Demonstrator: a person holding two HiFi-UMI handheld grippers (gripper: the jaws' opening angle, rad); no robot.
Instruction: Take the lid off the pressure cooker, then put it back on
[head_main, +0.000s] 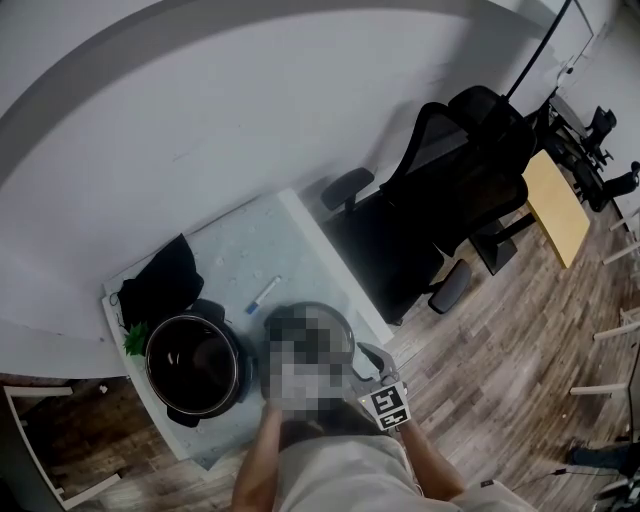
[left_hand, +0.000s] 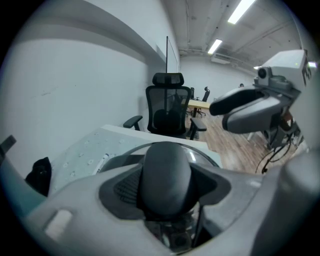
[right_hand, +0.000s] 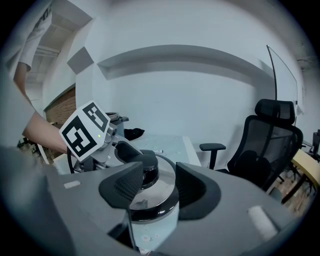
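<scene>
The open pot (head_main: 195, 365) is sitting at the left of the table (head_main: 250, 250). Just to its right, the left gripper (left_hand: 167, 187) is clamping the knob (left_hand: 165, 165) of the lid (right_hand: 162, 181). The right gripper (right_hand: 155, 189) is holding its jaws wide apart around the lid, not pressing it.

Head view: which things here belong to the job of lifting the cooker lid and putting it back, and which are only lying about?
For the job: lid, open pot, left gripper holding the lid, right gripper at the lid.

Only lying about: pen, black cloth, small green thing, office chairs, wooden desk.
</scene>
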